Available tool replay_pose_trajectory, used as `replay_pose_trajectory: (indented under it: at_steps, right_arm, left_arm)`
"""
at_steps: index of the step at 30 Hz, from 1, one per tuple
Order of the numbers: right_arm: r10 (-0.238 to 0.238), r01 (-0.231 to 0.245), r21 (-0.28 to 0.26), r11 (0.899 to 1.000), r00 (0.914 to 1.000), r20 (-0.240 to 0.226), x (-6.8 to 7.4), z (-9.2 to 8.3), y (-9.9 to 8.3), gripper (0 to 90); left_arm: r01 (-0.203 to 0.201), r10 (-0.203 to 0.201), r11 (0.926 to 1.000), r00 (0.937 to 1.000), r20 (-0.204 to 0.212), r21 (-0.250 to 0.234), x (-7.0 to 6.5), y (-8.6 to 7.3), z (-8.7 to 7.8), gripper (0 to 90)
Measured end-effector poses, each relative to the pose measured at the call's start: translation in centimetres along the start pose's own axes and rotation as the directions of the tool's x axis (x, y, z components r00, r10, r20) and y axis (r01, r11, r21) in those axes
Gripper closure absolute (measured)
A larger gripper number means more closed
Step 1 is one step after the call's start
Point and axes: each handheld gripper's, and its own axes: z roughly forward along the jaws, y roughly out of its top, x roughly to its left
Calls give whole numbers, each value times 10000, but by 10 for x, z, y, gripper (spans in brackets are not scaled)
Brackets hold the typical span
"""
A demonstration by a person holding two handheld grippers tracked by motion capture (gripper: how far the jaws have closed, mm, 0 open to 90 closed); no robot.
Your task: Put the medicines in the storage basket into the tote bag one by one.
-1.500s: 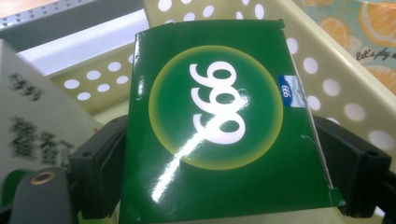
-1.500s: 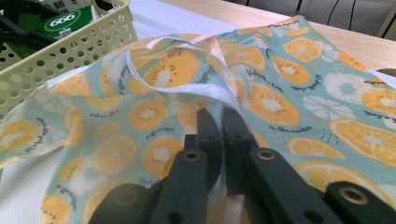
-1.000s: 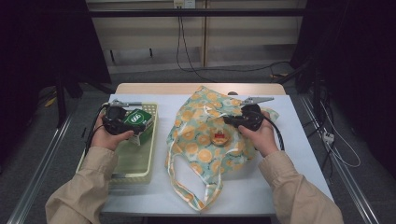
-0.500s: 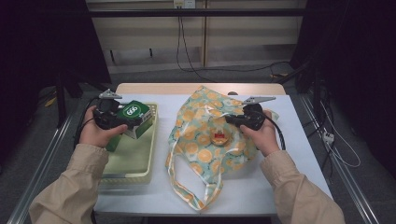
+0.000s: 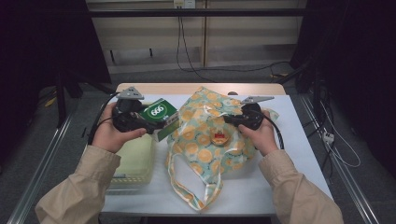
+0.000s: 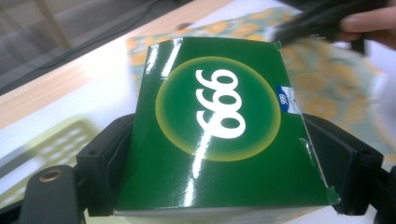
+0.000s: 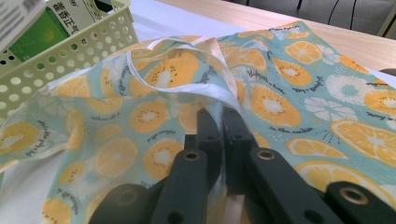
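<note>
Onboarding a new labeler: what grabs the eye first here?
The glossy green box marked 666, clamped in the left gripper above the table's left side. Next, the orange-slice print tote bag at centre, its fabric pinched by the right gripper. A pale green perforated basket sits at left.

A pale green basket [image 5: 135, 163] sits on the white table [image 5: 299, 140] (left side).
</note>
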Motion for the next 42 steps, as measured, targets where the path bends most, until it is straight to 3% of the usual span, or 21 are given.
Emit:
replay_pose_trajectory:
  at_steps: [4, 8, 18, 24, 29, 32, 33, 38, 39, 40, 41, 42]
  right_arm:
    - [18, -18, -64, 10000, 10000, -7, 1, 0, 1, 879]
    - [37, -37, -92, 10000, 10000, 27, 0, -2, 3, 879]
    - [-13, 14, -150, 9999, 10000, 17, -2, -4, 5, 879]
    - [179, -179, -193, 9997, 9998, 5, -8, -7, 4, 879]
    - [129, -128, -232, 9996, 9999, 6, -8, -9, 5, 879]
    - [121, -121, -262, 9996, 9999, -8, -8, -10, 5, 879]
    - [112, -112, -265, 9996, 9999, -10, -8, -10, 5, 879]
    - [81, -81, -204, 9998, 10000, -10, -7, -10, 5, 878]
    - [59, -60, -196, 9998, 10000, -5, -7, -10, 4, 878]
    - [37, -37, -187, 9998, 10000, 4, -7, -10, 4, 878]
    - [41, -41, -167, 9999, 10000, 12, -7, -10, 4, 878]
    - [47, -47, -186, 9998, 10000, 12, -7, -10, 4, 878]
  left_arm:
    - [-334, 338, 9994, 9981, 511, -78, -20, 4, 14, 168]
    - [-412, 425, 9990, 9935, 1053, -145, -36, 4, 31, 168]
    - [-617, 577, 9980, 9830, 1744, 171, -61, -3, 78, 167]
    - [-994, 909, 9943, 9793, 1807, 383, -75, -8, 102, 167]
    - [-966, 856, 9940, 9793, 1835, 516, -76, -12, 119, 167]
    - [-1100, 969, 9912, 9818, 1633, 732, -76, -16, 128, 167]
    - [-1185, 1050, 9886, 9848, 1385, 930, -77, -17, 131, 167]
    - [-879, 730, 9904, 9879, 1365, 1068, -72, -27, 147, 167]
    - [-886, 734, 9893, 9889, 1295, 1161, -70, -29, 150, 167]
    - [-898, 785, 9881, 9926, 928, 1248, -71, -30, 151, 166]
    - [-620, 495, 9935, 9905, 1281, 959, -69, -32, 153, 166]
    - [-526, 408, 9945, 9910, 1272, 908, -68, -32, 155, 166]
